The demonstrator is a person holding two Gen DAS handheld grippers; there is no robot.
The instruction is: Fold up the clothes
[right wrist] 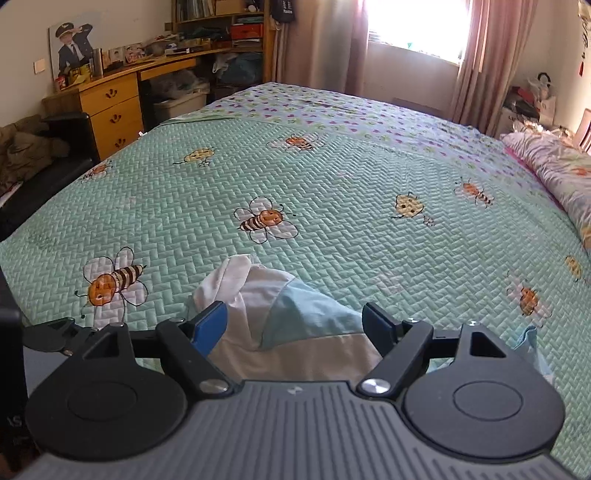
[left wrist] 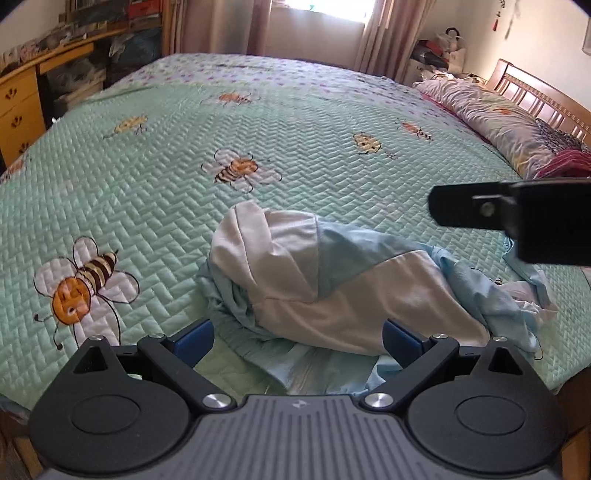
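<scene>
Right wrist view cuts off the crumpled garment (right wrist: 295, 314) behind the tool body, probably a shirt.

My left gripper (left wrist: 297, 341) is matt black plastic with blue pads and shiny metal screws. The garment (left wrist: 332, 280) is soft, creased white and pale blue cloth. The bedspread (left wrist: 314, 147) is quilted, faintly sheeny fabric. The desk (right wrist: 110, 107) is smooth wood.

Big bed (right wrist: 332, 177) fills most of the frame, green quilted cover with bees. Wooden desk (right wrist: 110, 107) and shelves (right wrist: 221, 22) upper left, bright window (right wrist: 413, 26) with pinkish curtains (right wrist: 476, 62) up top, wooden headboard (left wrist: 535, 96) at right.
</scene>
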